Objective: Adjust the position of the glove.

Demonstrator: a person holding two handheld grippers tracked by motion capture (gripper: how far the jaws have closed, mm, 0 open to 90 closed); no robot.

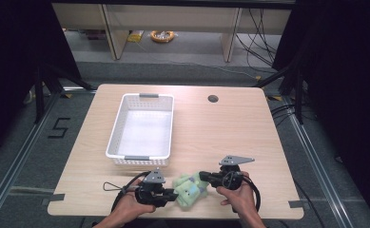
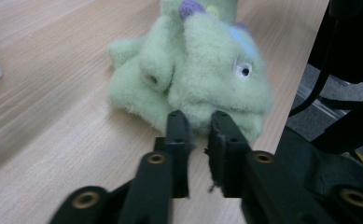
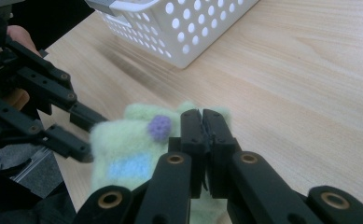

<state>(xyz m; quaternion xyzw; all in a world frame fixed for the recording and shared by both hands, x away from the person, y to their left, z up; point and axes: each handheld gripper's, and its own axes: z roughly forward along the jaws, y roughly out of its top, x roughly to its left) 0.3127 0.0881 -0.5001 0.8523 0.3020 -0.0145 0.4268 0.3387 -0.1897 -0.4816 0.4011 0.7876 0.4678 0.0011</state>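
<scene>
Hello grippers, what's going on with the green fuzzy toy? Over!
Right gripper shut on green plush toy. Left gripper nearly shut at toy's edge, grip unclear. White basket beyond, path open.

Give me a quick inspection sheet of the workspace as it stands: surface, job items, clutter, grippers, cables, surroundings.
Surface: light wood-grain table, round grommet hole near the far edge.
Job's things: soft green plush toy with purple and blue spots at the near edge; white perforated plastic basket beyond it, nothing in it.
Clutter: nothing seen.
Grippers: left gripper tips at the toy's fuzz, narrow gap between the jaws; right gripper jaws closed together over the toy, pinch not clear.
Cables: black cable loops by the left hand; another by the right hand.
Surroundings: black curtains on both sides, grey floor, wooden furniture behind.
</scene>
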